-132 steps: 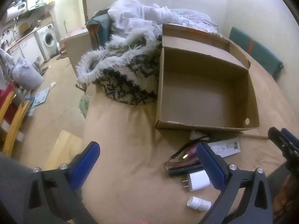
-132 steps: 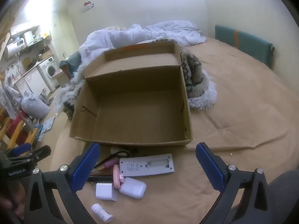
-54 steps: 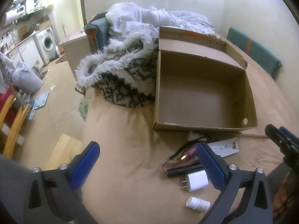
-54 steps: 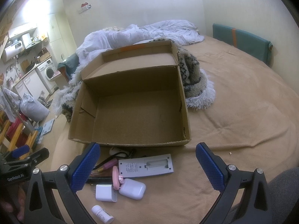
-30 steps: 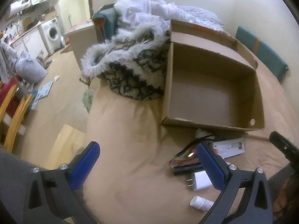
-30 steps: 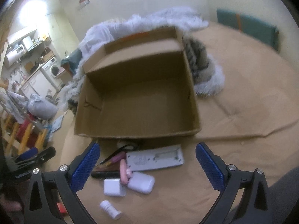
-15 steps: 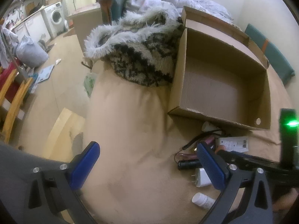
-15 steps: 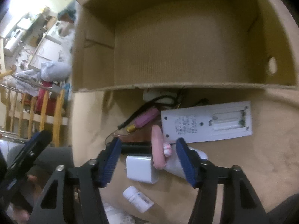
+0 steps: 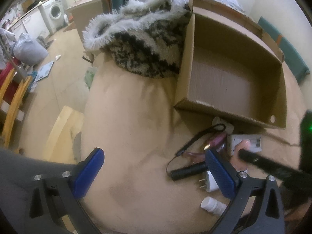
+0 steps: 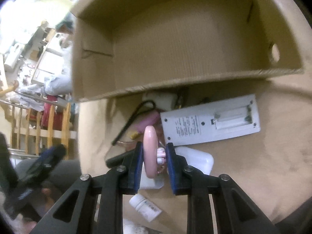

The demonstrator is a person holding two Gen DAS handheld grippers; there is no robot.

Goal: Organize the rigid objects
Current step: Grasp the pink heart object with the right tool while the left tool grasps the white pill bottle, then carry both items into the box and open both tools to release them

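Observation:
An open cardboard box [image 9: 230, 105] [image 10: 175, 85] lies on the tan bed. In front of it is a pile: a white remote [image 10: 210, 120] [image 9: 245, 142], a black torch [image 9: 187, 172], a white charger [image 9: 209, 181], a white case [image 10: 197, 160], a small white bottle [image 10: 145, 204] [image 9: 211, 207] and a black cord [image 10: 132, 119]. My right gripper [image 10: 153, 156] is closed around a pink disc-shaped object [image 10: 150, 152] standing on edge. My left gripper [image 9: 154, 169] is open and empty, left of the pile.
A furry black-and-white blanket [image 9: 140, 44] and white bedding lie left of and behind the box. The bed's left edge drops to the floor [image 9: 58, 89]. A teal cushion [image 9: 292, 56] sits at the far right.
My right gripper has dropped down to the pile and closed from wide open onto the pink object. My left gripper has shifted slightly and stayed open.

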